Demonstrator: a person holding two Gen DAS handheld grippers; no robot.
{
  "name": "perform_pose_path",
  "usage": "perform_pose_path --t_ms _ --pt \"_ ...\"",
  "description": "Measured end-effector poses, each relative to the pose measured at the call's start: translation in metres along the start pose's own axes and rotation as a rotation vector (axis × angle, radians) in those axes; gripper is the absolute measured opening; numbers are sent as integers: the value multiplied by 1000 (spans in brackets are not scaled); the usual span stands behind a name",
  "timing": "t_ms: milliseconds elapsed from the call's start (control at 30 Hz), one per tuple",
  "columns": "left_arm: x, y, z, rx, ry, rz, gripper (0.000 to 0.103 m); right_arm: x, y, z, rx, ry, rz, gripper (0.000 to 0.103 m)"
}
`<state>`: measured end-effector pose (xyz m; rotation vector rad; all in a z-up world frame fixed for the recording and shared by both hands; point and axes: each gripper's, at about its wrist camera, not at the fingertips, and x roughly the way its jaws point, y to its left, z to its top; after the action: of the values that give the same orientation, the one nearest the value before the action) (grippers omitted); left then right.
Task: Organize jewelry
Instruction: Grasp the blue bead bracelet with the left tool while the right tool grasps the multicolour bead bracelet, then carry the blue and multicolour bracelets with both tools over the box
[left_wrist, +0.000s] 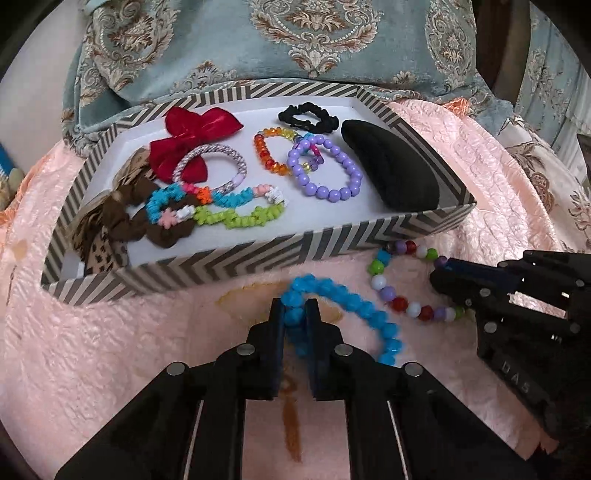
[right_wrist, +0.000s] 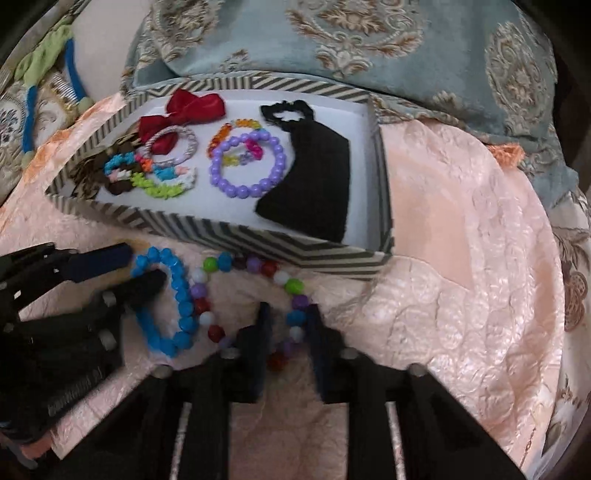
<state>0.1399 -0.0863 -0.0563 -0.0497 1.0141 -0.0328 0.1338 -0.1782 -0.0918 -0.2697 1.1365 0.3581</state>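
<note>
A blue beaded bracelet (left_wrist: 354, 306) (right_wrist: 181, 302) lies on the pink quilt in front of the striped box (left_wrist: 258, 254) (right_wrist: 258, 240). My left gripper (left_wrist: 295, 314) (right_wrist: 142, 271) is shut on its left end. Beside it to the right lies a multicoloured bead bracelet (left_wrist: 399, 302) (right_wrist: 207, 269). My right gripper (right_wrist: 291, 325) (left_wrist: 441, 275) is shut on that bracelet's near side, with beads pinched between the fingers. Inside the box lie a purple bead bracelet (left_wrist: 325, 166) (right_wrist: 243, 166), a rainbow bead bracelet (left_wrist: 269, 151), a red bow (left_wrist: 188, 140) and several hair ties.
A black foam pad (left_wrist: 391, 166) (right_wrist: 317, 177) fills the box's right side, with a black scrunchie (left_wrist: 306, 116) behind it. Brown and leopard scrunchies (left_wrist: 122, 218) sit at the box's left. Blue patterned cushions (left_wrist: 295, 37) rise behind the box. Pink quilt (right_wrist: 461, 258) spreads to the right.
</note>
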Motion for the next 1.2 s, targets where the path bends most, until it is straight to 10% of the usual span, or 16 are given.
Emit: perform_pose_path --t_ms 567,1200 --pt "-78 34 -20 -124 -122 -5 0 -88 27 -23 34 -286 208 9" --pt "-74 32 -22 -112 -120 75 0 -83 19 -20 89 -282 164 9"
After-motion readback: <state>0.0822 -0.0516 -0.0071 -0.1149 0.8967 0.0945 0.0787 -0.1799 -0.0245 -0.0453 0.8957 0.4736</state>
